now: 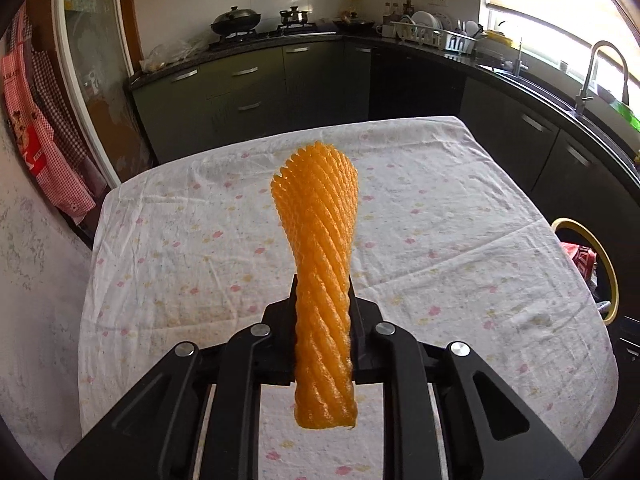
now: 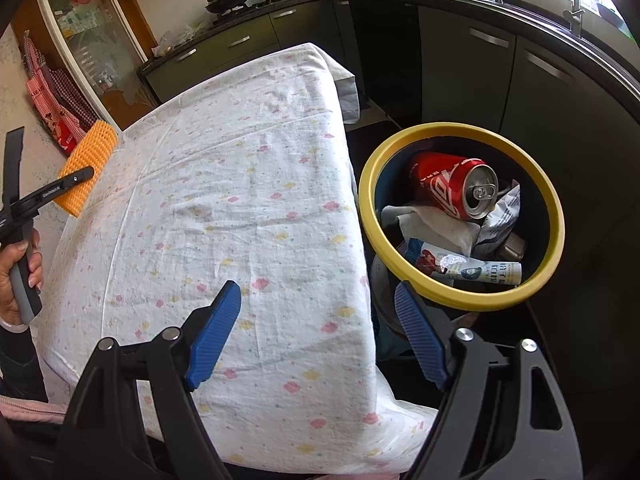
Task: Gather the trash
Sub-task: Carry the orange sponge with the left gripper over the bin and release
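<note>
Now my left claw (image 1: 322,300) is clamped tight on the orange foam net (image 1: 320,256), gripping it about midway along. The net's long axis runs straight out along my fingers, one flared end pointing ahead and the other stub hanging back toward the camera. It is lifted off the worktop (image 1: 460,216), touching nothing but the claw.

From the bin (image 2: 460,300), this claw is well off across the full width of the worktop, on the far side. In the left wrist view the bin (image 1: 608,280) shows only as a yellow arc of rim past the worktop's right edge, so I judge the carry must go right, across the cloth.

My right claw (image 2: 316,332) is spread wide with nothing in it, hovering at the worktop's near corner just beside the bin. It is much the nearer of the two, but the net is not in it.

The bin already holds a red can (image 2: 452,188), wrappers and paper, with room left on top, I'd say.
</note>
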`<move>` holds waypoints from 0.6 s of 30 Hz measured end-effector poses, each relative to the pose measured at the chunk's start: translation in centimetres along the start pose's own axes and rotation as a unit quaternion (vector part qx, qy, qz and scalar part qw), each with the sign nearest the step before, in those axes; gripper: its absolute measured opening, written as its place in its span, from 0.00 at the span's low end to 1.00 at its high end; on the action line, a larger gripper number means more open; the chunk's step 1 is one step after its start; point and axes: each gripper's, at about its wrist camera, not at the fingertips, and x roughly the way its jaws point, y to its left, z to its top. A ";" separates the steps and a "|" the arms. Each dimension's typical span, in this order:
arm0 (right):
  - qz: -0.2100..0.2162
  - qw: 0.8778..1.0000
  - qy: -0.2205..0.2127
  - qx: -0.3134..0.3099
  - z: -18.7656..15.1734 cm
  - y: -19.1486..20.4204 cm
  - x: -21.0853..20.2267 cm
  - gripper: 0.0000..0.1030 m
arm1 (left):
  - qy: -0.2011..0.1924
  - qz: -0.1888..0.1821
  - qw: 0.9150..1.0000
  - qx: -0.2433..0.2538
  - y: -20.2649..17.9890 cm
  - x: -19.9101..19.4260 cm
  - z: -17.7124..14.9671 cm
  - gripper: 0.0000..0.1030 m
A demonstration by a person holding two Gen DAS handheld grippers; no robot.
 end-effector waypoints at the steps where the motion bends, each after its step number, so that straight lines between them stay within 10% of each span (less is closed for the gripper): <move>1: 0.000 1.000 -0.001 0.002 -0.1 -0.1 0.0 0.73 | -0.004 -0.003 1.000 0.010 -0.8 -0.5 0.1 0.17; 18: -0.025 0.997 -0.050 0.059 -2.5 -6.5 -3.8 0.73 | -0.025 -0.135 0.980 0.145 -18.0 -5.3 1.8 0.17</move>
